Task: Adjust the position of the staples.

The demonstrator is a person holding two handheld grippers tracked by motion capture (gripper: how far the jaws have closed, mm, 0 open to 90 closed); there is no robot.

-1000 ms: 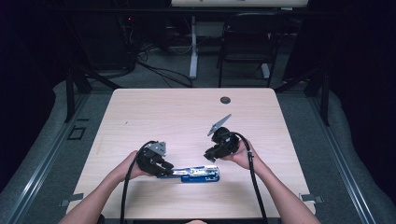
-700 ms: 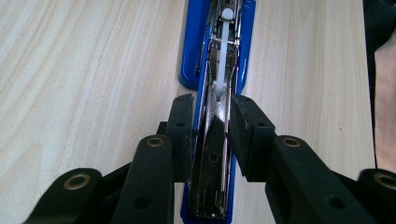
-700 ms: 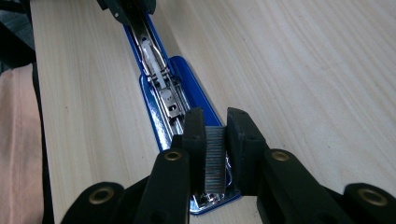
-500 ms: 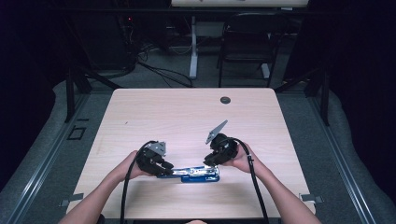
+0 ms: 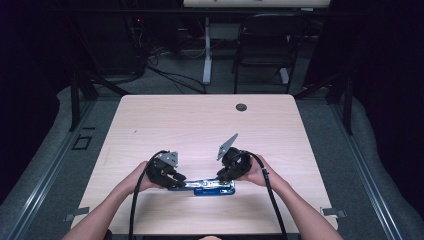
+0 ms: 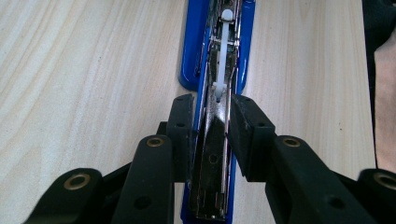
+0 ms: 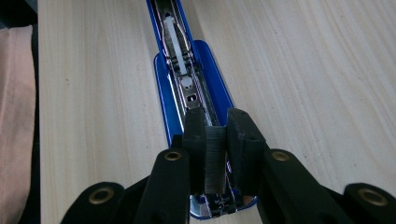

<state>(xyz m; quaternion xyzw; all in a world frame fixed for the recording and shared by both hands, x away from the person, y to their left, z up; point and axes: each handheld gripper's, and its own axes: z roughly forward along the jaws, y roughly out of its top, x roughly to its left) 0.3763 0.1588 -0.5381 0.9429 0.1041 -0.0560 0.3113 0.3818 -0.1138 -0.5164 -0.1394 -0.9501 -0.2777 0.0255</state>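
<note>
Stapler (image 5: pixel 209 186) on table (image 5: pixel 200 125), near front edge.

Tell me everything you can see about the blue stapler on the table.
The stapler lies flat near the table's front edge, opened out lengthwise: a glossy blue base with a shiny metal staple channel and a white plastic pusher exposed. The left gripper clamps the metal channel at one end; the right gripper, holding what looks like a strip of staples, sits over the other end.
</note>
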